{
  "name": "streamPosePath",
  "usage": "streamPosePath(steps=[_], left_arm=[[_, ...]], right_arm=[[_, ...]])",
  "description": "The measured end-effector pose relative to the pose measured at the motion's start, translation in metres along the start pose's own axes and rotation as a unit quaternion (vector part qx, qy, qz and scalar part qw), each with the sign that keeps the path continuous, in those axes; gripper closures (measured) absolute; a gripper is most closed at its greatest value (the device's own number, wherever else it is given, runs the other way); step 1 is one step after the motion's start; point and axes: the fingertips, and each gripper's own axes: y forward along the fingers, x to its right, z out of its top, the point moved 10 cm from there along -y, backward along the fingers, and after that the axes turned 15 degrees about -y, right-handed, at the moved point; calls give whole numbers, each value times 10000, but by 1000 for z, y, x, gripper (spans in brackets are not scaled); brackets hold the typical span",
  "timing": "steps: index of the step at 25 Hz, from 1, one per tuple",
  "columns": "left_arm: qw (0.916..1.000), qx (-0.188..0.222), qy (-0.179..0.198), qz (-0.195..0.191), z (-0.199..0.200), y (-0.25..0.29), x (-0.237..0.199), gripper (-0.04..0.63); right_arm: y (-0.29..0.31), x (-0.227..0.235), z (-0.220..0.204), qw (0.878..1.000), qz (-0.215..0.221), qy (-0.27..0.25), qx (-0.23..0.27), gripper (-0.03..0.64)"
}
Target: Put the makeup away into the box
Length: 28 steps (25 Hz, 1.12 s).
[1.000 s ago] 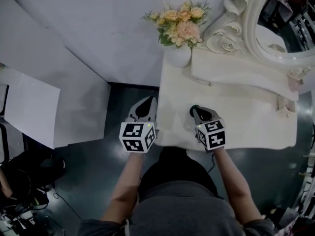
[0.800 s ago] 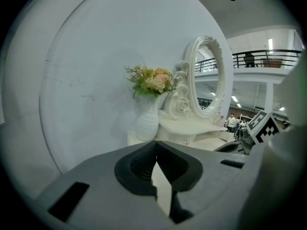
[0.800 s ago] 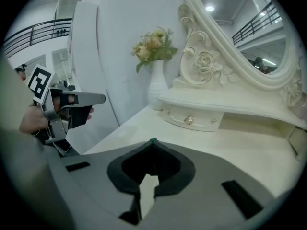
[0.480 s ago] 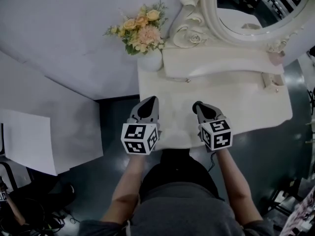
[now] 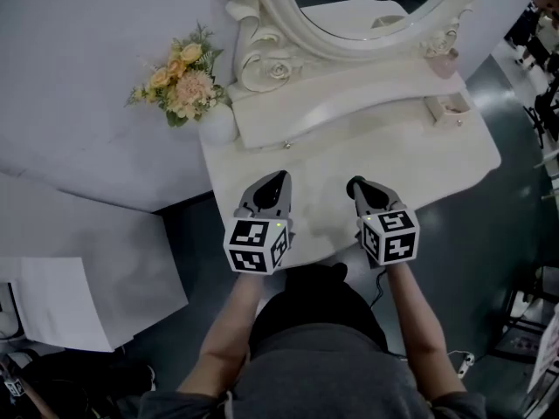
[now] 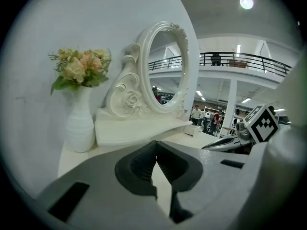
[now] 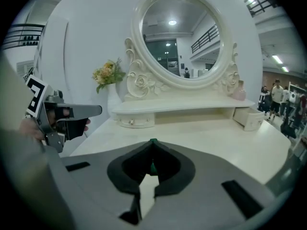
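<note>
The left gripper (image 5: 278,179) and right gripper (image 5: 354,184) hover over the near edge of the white dressing table (image 5: 419,160), each with its jaws pressed together and holding nothing. A pink bottle (image 5: 444,62) stands on the raised shelf at far right, and a small open white box (image 5: 449,106) sits on the tabletop just beside it.

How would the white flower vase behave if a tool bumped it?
The vase looks narrow under a wide bouquet, so probably top-heavy and apt to tip. Its glossy ribbed wall suggests ceramic: likely rigid, breakable. It stands at a corner of the table, so a shove might knock it off.
</note>
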Motion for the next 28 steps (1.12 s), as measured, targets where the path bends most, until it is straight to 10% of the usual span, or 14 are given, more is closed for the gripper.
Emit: streamPosePath(steps=[28], left_arm=[[9859,-598,691,-1401,-45,104,178,589]], right_arm=[[-145,130,-103,9817,-1629,986,62,611]])
